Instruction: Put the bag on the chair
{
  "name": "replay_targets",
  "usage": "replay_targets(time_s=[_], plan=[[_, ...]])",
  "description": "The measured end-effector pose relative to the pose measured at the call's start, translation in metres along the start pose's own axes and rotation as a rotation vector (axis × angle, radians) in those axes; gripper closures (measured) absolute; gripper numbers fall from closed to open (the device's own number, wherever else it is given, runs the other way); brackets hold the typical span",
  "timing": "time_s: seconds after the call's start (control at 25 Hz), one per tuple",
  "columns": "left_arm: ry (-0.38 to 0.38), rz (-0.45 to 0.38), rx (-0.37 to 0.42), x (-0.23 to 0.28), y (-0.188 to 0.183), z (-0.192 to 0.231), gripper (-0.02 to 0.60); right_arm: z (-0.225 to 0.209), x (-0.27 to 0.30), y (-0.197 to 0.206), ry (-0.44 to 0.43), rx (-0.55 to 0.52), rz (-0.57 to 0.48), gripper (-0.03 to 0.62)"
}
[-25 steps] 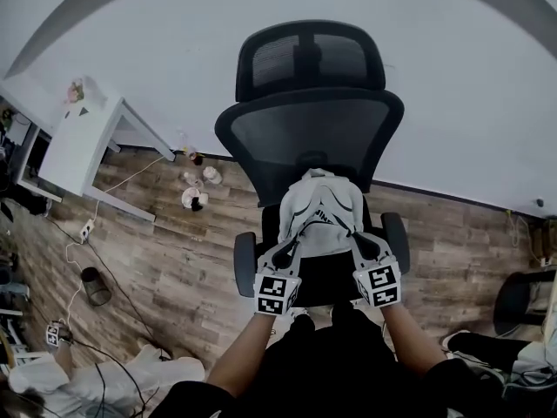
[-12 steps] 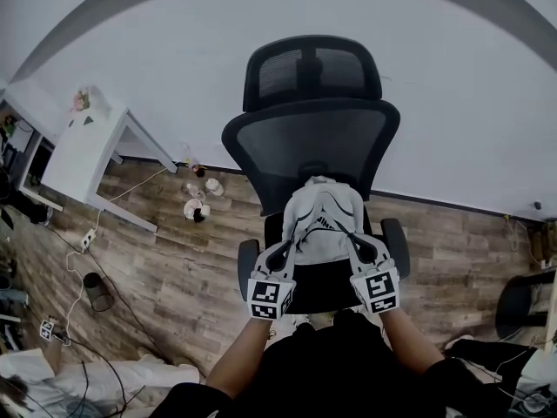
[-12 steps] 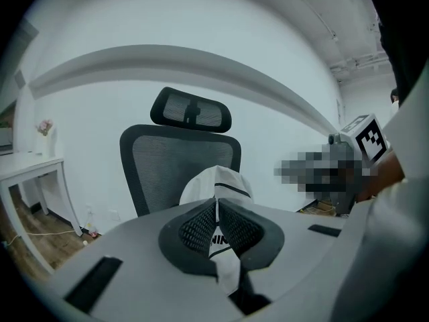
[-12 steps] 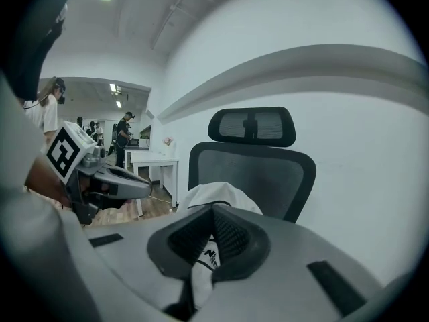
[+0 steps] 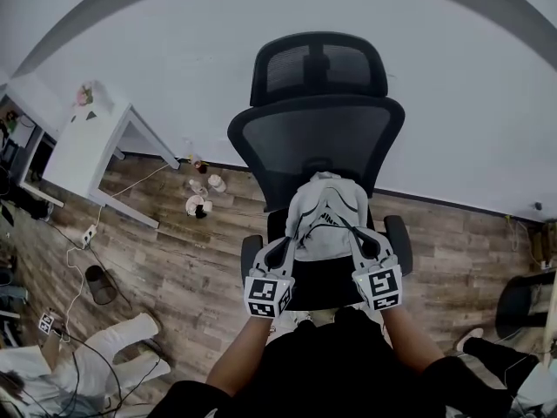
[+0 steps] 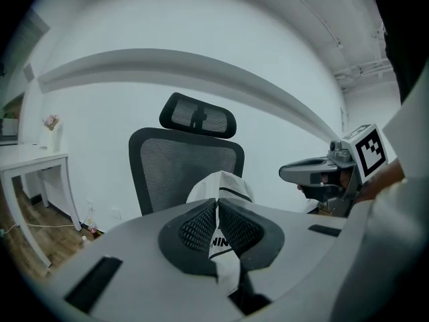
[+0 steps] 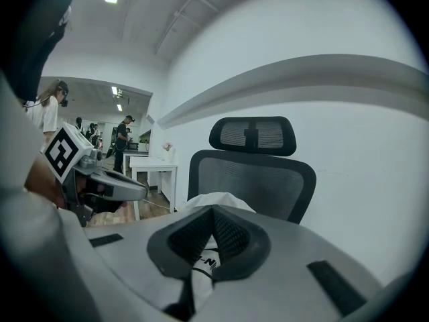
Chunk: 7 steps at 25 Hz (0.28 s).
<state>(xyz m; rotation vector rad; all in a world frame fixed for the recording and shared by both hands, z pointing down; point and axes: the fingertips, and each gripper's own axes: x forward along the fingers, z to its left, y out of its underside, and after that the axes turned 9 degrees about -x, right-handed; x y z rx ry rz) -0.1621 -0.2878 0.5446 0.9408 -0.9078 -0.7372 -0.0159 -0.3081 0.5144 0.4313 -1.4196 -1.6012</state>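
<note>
A white bag (image 5: 324,220) with black straps and black lettering rests upright over the seat of a black mesh office chair (image 5: 316,142), against its backrest. My left gripper (image 5: 285,249) is shut on the bag's left side, and the white fabric shows pinched between its pads in the left gripper view (image 6: 217,215). My right gripper (image 5: 366,246) is shut on the bag's right side, with fabric and a strap between its pads in the right gripper view (image 7: 213,225). The bag (image 6: 221,185) (image 7: 216,200) stands in front of the chair's backrest (image 6: 179,166) (image 7: 268,178).
A white desk (image 5: 83,142) stands at the left by the wall. Small items (image 5: 198,200) lie on the wood floor beside the chair, with cables and a power strip (image 5: 87,232) and a dark bin (image 5: 97,286). Someone's pale trouser legs (image 5: 122,355) are at lower left. Another chair's base (image 5: 518,303) is at right.
Both grippers and the bag keep almost the same place over the seat. The view has shifted slightly. The person at lower left has moved.
</note>
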Motion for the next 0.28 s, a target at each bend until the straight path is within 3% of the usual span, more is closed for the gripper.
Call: replay_targets(time_s=[0.28], plan=[[0.006,0.000,0.003,-0.0084,0.0021,-0.0024,0.551,0.0054,-0.0033,0.0040,0.000,0.004,0.004,0.574]])
